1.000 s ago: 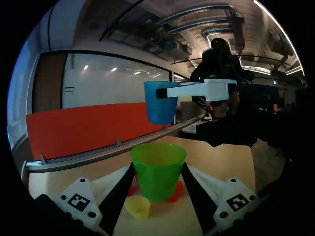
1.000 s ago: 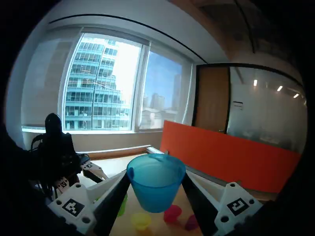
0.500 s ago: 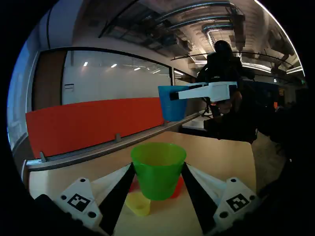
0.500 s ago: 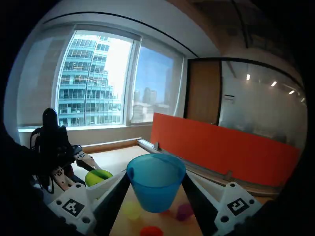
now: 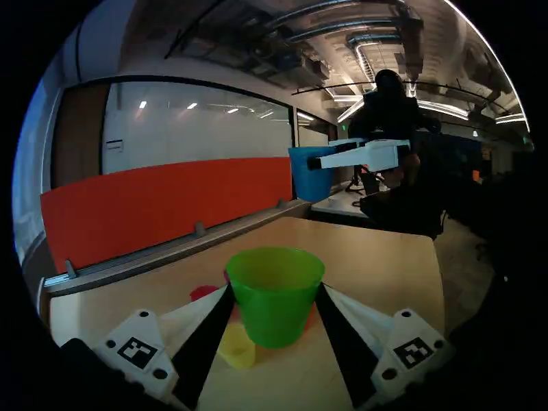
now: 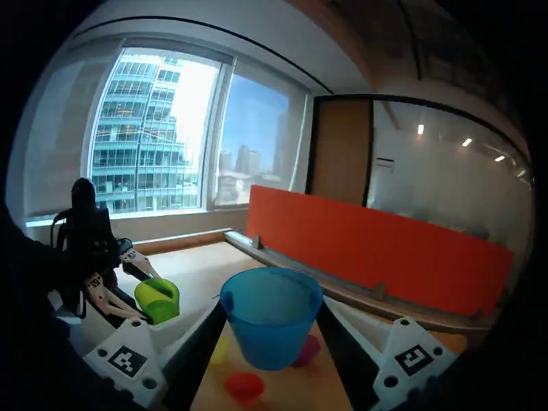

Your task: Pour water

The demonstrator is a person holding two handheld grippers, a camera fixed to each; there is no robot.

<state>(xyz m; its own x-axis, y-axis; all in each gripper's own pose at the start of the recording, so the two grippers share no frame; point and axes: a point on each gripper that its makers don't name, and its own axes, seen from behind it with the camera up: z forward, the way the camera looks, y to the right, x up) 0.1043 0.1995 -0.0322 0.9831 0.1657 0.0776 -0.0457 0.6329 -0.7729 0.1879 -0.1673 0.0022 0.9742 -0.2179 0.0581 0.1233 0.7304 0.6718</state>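
Green plastic cup (image 5: 275,308): left gripper (image 5: 274,291) is clamping it upright | blue plastic cup (image 6: 272,329): right gripper (image 6: 272,305) is clamping it upright | contents: cannot tell

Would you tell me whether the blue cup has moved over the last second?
Yes. In the left gripper view the blue cup has drifted right, past the end of the orange partition.

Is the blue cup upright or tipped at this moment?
Upright. In the left gripper view the blue cup shows its rim level and on top, its walls narrowing downward; the right gripper holds it.
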